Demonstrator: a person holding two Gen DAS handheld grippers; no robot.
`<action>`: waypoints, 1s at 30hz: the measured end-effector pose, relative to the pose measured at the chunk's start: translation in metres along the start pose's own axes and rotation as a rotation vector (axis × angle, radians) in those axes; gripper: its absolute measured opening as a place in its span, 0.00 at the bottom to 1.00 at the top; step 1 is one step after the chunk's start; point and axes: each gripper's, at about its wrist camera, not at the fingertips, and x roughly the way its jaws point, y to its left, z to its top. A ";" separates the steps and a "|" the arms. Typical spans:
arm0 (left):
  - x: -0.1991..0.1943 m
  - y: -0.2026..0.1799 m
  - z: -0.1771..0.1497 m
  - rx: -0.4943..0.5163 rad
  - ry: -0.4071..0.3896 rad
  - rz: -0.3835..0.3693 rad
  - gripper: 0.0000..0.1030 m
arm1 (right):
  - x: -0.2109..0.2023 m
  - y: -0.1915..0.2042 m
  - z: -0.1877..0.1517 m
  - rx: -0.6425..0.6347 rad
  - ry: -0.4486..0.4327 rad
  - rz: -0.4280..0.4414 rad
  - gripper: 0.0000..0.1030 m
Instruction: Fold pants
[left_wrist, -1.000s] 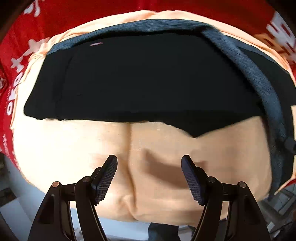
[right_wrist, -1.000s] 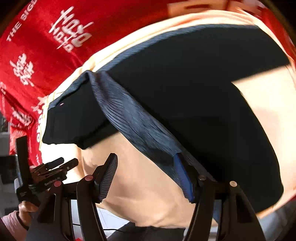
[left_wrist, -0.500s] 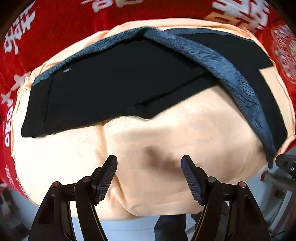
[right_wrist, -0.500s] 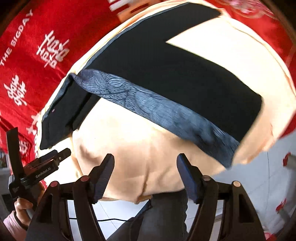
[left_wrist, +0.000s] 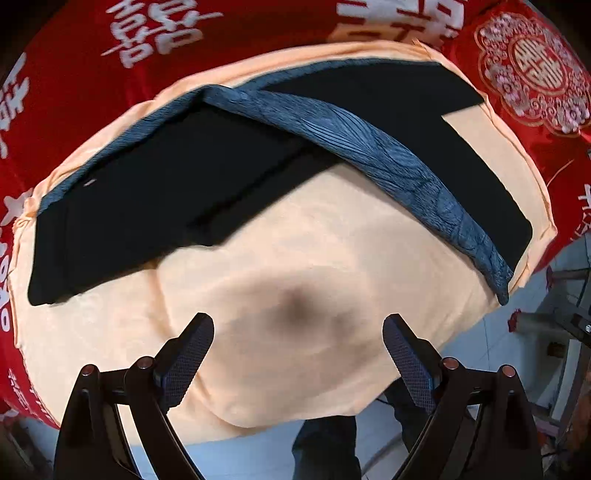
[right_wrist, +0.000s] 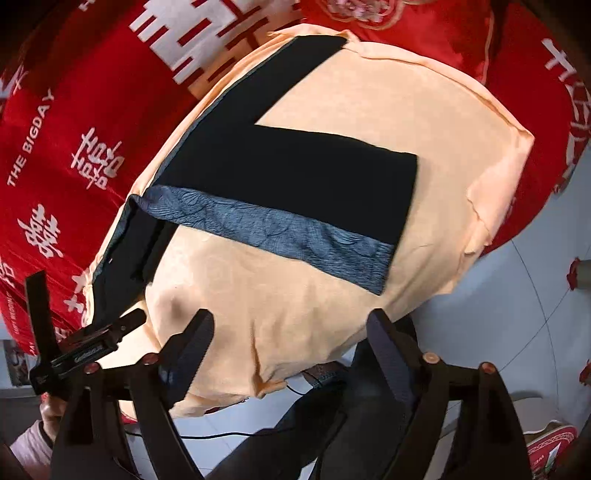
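- The left tongs (left_wrist: 298, 356) stand wide open, the two dark fingers splayed apart with nothing between the textured pads (left_wrist: 189, 356).
- The left tongs hang in the air, touching nothing.
- The right tongs (right_wrist: 291, 354) are likewise spread wide, pads (right_wrist: 388, 360) facing each other across an empty gap.
- The right tongs too are clear of any contact.
- In the right wrist view the left tongs (right_wrist: 110, 330) show at the lower left edge, held by the person's left hand (right_wrist: 51, 406), with a pink sleeve cuff at the wrist.
- The person's dark-trousered legs (right_wrist: 314, 424) appear below the right tongs.
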 end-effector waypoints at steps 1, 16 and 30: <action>0.002 -0.008 0.002 0.004 0.003 0.004 0.91 | 0.000 -0.004 0.001 0.002 0.007 -0.002 0.88; 0.012 -0.068 0.042 0.028 0.016 0.003 0.91 | 0.015 -0.049 0.022 0.007 0.088 -0.034 0.89; 0.030 -0.071 0.051 0.007 0.028 0.012 0.91 | 0.041 -0.062 0.023 -0.056 0.120 -0.009 0.90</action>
